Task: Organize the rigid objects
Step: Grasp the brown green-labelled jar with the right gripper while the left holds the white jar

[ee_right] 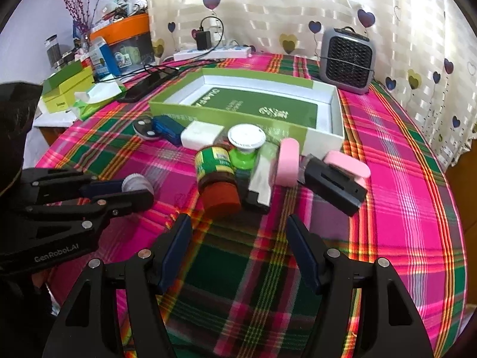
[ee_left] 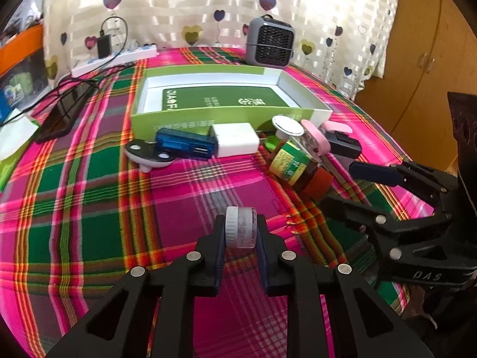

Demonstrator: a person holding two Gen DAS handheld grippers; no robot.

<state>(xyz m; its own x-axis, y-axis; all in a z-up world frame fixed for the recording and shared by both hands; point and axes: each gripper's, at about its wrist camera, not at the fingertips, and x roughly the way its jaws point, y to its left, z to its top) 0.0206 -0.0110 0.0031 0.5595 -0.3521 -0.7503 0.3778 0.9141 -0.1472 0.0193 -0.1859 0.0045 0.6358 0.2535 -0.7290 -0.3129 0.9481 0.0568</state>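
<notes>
Near the plaid-clothed table's (ee_left: 89, 208) front edge, the left gripper (ee_left: 241, 232) clamps a small clear white-capped jar (ee_left: 241, 231), likely bound for the open green-and-white cardboard box (ee_left: 184, 122); right gripper (ee_right: 238, 247) gapes empty

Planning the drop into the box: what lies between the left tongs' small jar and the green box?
Bare plaid cloth, then the blue gadget and white charger against the green box, in the left wrist view.

box (ee_left: 229, 116) behind item row (ee_left: 235, 140) | fan (ee_left: 269, 43) behind box, perhaps apart
</notes>
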